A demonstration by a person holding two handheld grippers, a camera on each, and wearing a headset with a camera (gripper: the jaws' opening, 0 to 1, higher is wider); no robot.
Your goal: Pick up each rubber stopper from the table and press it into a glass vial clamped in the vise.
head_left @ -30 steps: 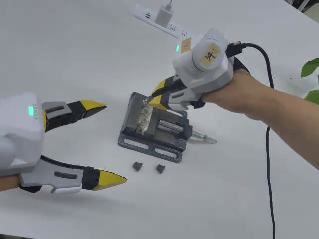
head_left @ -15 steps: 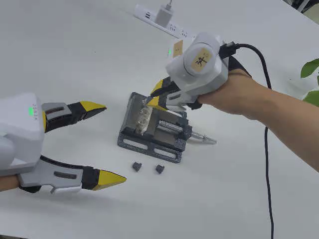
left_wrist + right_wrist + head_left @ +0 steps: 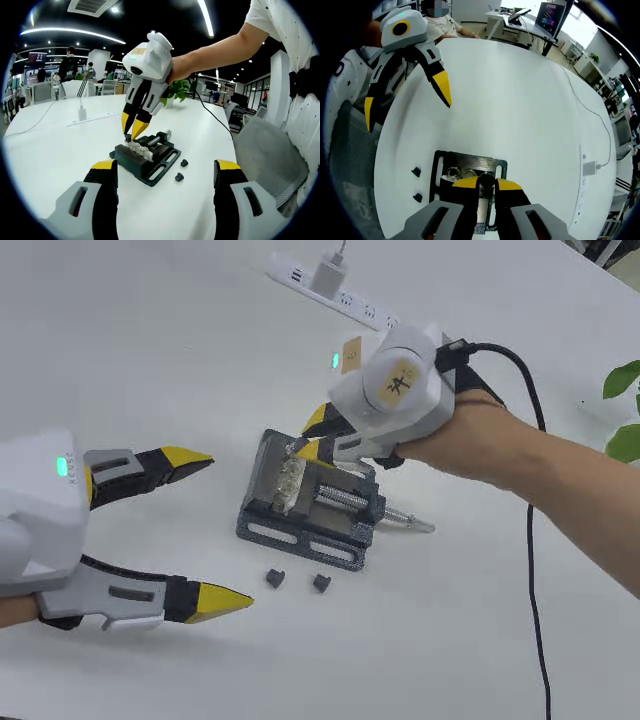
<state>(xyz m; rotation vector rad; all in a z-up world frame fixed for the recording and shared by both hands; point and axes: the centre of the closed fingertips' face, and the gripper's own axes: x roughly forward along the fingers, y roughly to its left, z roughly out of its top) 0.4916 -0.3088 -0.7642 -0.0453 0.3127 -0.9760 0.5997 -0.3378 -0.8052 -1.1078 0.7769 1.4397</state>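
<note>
Right tongs (image 3: 308,437) are pinching a stopper (image 3: 486,180) over the vials (image 3: 454,173); pressing off-centre could tip it out or crack glass. Left tongs (image 3: 225,527) are hanging spread.

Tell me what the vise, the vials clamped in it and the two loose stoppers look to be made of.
Vise: dark grey metal, matte, likely cast, with a bright steel-looking screw.
Vials: clear and glinting, so glass or possibly clear plastic.
Loose stoppers: matte dark grey, probably rubber.
</note>
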